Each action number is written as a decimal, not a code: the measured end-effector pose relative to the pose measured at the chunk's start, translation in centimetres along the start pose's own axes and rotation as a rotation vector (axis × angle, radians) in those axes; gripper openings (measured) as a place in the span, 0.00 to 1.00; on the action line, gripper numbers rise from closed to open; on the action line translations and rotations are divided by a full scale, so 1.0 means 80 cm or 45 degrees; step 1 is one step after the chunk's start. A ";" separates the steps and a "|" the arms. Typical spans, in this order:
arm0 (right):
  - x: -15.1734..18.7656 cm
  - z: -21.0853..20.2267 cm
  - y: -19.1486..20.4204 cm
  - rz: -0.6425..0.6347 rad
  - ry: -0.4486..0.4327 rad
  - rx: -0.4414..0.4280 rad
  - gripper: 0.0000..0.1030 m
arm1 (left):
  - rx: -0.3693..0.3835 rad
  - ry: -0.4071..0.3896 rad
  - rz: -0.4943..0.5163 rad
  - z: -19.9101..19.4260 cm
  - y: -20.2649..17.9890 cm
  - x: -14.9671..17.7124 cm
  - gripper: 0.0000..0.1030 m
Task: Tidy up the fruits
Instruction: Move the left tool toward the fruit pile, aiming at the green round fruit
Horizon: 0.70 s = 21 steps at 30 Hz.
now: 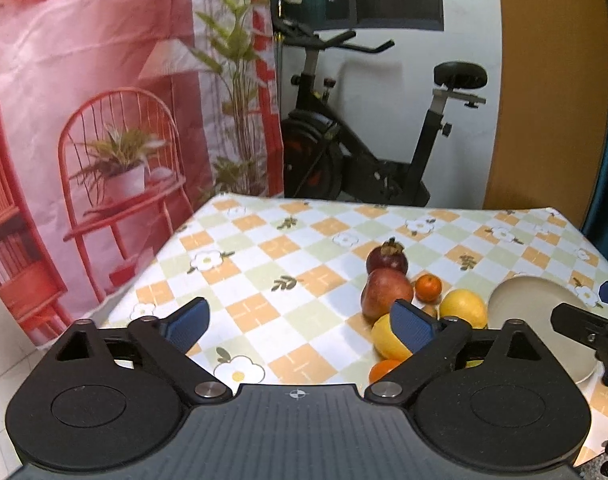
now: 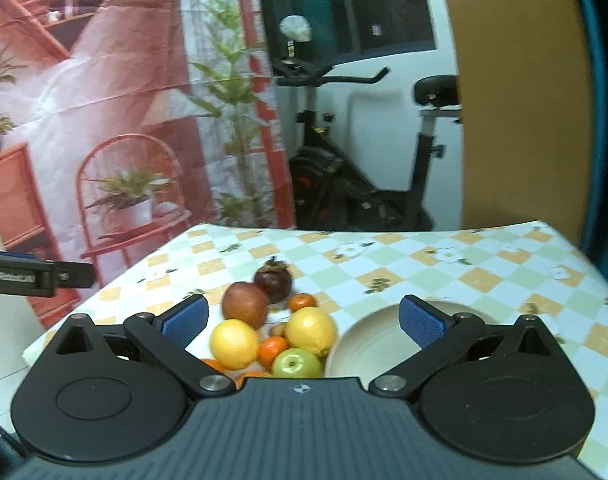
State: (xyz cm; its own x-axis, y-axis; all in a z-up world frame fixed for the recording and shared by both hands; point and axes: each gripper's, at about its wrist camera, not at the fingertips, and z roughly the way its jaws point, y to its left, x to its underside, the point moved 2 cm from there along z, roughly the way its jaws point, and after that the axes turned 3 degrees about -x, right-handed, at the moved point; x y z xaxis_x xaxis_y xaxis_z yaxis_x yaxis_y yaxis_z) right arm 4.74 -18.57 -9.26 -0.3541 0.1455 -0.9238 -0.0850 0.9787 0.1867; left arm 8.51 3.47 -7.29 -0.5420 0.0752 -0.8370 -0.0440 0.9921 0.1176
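A table with a checked cloth of orange, green and white squares holds a little heap of fruit. At the back of the heap sits a dark purple mangosteen, and a red pear leans right against it. In front are 2 yellow lemons, the left lemon and the right lemon, with a small orange tangerine tucked between them. A green apple lies at the near edge, touching the right lemon, and another tangerine sits behind that lemon (a few more orange bits peek out low down, too hidden to tell apart). Just to the right of the heap is a pale plate with nothing on it. The left gripper has its blue pads spread wide with only tablecloth between them; its right pad stands in front of one lemon, and whether it touches the fruit is hard to tell. The right gripper is spread wide too, above the heap and the plate's edge, gripping nothing. Behind the table stand an exercise bike and a pink printed backdrop.
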 end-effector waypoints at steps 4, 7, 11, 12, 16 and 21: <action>0.005 0.014 -0.008 0.030 0.001 -0.053 1.00 | -0.012 -0.008 0.011 0.014 0.001 0.005 0.93; 0.007 0.024 -0.009 0.009 -0.022 -0.044 1.00 | 0.019 -0.010 0.008 0.022 -0.001 0.009 0.92; 0.014 0.040 -0.006 -0.025 -0.032 -0.037 1.00 | 0.062 0.004 -0.002 0.034 -0.006 0.015 0.86; 0.015 0.046 -0.005 -0.035 -0.016 -0.058 1.00 | 0.071 -0.002 -0.003 0.035 -0.007 0.016 0.85; 0.024 0.058 0.000 -0.040 0.016 -0.116 1.00 | 0.112 -0.032 0.010 0.042 -0.011 0.020 0.81; 0.042 0.069 0.006 -0.045 0.046 -0.143 1.00 | 0.144 -0.007 0.035 0.054 -0.018 0.029 0.77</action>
State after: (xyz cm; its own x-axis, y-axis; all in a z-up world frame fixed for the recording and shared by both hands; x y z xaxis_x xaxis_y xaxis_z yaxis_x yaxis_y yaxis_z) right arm 8.64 -16.82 -14.08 -0.3820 0.1037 -0.9183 -0.2009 0.9606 0.1920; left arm 10.94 2.62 -11.67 -0.5373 0.1031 -0.8371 0.0659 0.9946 0.0802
